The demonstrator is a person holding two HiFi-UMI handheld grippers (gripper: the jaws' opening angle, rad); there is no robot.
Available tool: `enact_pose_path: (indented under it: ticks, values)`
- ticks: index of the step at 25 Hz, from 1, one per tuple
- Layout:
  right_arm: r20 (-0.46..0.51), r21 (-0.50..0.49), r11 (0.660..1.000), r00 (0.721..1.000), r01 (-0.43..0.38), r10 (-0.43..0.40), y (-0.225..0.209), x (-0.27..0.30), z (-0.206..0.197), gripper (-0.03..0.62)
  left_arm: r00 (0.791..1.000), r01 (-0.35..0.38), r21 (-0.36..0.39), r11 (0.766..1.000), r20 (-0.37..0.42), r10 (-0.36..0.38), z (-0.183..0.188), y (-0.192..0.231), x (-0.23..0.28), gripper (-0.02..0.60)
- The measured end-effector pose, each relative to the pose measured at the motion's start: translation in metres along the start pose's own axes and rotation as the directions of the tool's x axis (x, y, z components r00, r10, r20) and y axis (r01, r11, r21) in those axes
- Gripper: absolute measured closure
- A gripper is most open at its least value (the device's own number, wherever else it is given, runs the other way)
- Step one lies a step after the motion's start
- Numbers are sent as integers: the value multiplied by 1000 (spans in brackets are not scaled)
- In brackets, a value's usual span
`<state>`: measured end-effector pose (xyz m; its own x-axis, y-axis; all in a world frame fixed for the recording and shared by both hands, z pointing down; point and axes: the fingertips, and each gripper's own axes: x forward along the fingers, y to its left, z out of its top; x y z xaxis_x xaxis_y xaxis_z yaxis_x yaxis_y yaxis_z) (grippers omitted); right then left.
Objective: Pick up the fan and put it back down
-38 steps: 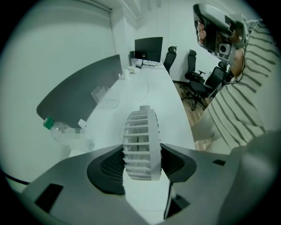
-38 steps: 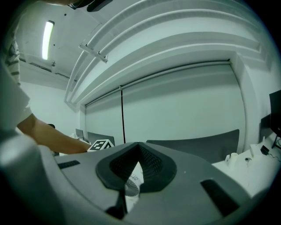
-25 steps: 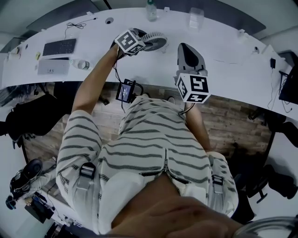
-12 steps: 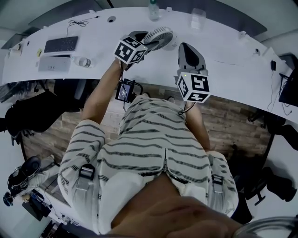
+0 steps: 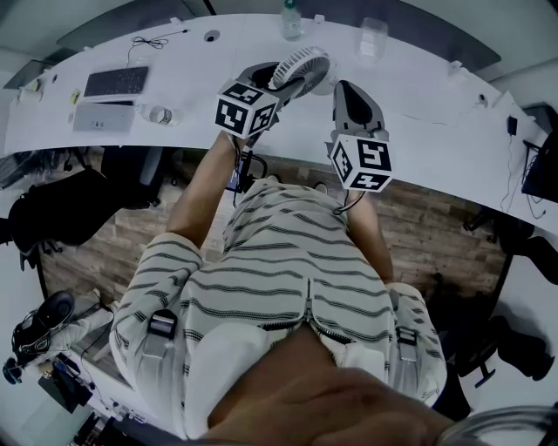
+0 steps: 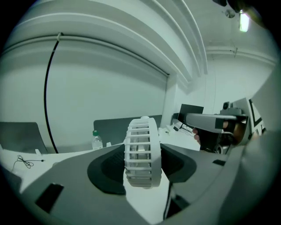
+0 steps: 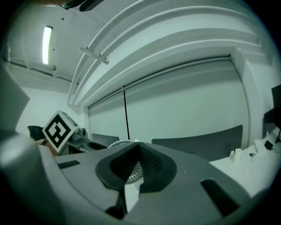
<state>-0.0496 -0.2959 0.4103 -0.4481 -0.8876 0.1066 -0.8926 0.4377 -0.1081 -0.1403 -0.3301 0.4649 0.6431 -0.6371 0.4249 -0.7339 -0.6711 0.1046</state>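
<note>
A long, curved white desk [image 5: 418, 96] runs across the top of the head view, above a brown wood-plank floor [image 5: 436, 235]. The desk carries a dark flat keyboard [image 5: 116, 81] at its left end and a clear plastic water bottle with a green cap [image 5: 290, 22] and a clear plastic tumbler [image 5: 370, 35] along its far edge. A person in a white shirt with dark stripes [image 5: 288, 270] reaches both arms out over it. The left gripper [image 5: 292, 77] pinches the small round white fan with a slatted plastic grille [image 5: 301, 68]. In the left gripper view the fan [image 6: 142, 151] stands edge-on between the two dark pads, each pressing a face of its housing, and it appears to hang clear of the white surface below. In the head view the fan is tilted, its grille facing up and to the left. The right gripper [image 5: 346, 87] sits just beside the fan, to the right of it, over the desk. Its own view shows the jaws [image 7: 137, 151] pressed together at the tips with nothing between them, and the fan's grille shows through the narrow slit below the tips.
</note>
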Motion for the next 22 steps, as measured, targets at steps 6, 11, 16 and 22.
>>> enact_pose_path:
  ticks: [6, 11, 16, 22]
  values:
    - [-3, -3, 1000, 1000, -10, 10, 8, 0, -1, 583, 994, -61, -33, 998, 91, 64, 17, -6, -18, 353]
    - [-1, -9, 1000, 1000, -21, 21, 14, 0, 2, 583, 978, -112, -91, 990, 167, 126, 27, -11, -31, 354]
    - [1, -11, 999, 999, -34, 34, 19, 2, 1, 583, 958, -146, -123, 982, 231, 172, 37, -17, -41, 354]
    - [8, -14, 999, 999, -35, 35, 21, 4, 6, 583, 937, -187, -134, 973, 274, 218, 43, -20, -51, 354]
